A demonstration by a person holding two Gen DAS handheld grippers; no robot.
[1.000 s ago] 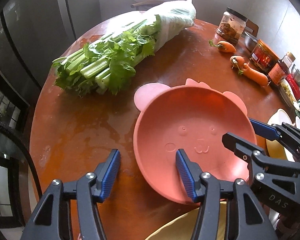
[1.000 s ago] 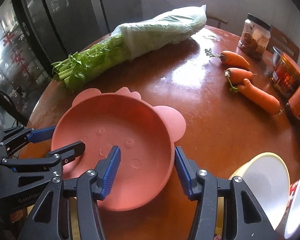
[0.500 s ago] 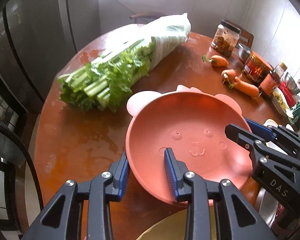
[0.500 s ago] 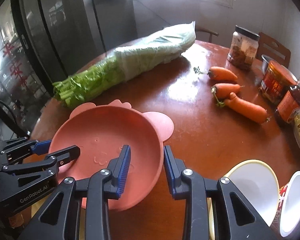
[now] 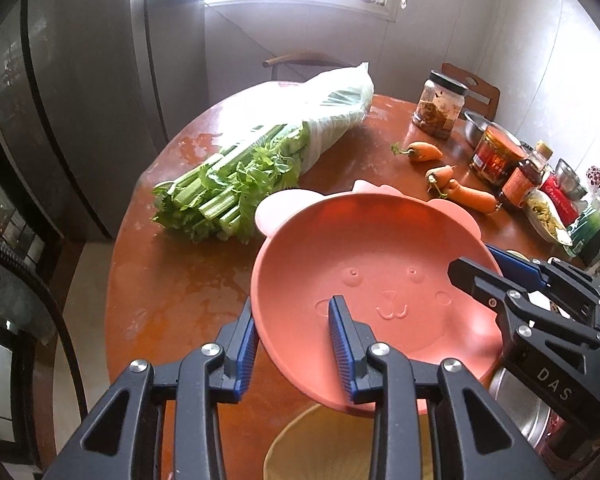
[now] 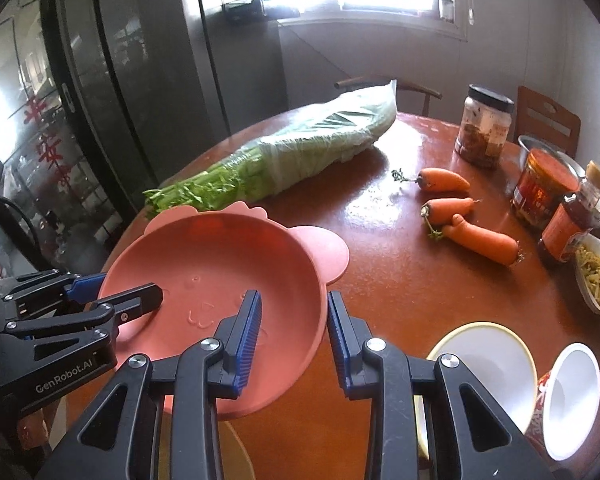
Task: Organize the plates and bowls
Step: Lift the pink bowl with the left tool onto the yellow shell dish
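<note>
Pink bowl (image 5: 372, 264) pinched at opposite rims by left claw (image 5: 292, 344) and right claw (image 6: 294, 334), tilted above tabletop (image 6: 388, 280); uneven lift could slip it free.

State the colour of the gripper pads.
Blue, ribbed; the left gripper's pads show it best in the left wrist view.

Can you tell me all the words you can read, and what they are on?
"DAS" on the right gripper.
"GenRobot.AI" on the left gripper.
The labels on the red jar and the sauce bottle are too blurred to read.
The red signs on the glass door are unreadable.
</note>
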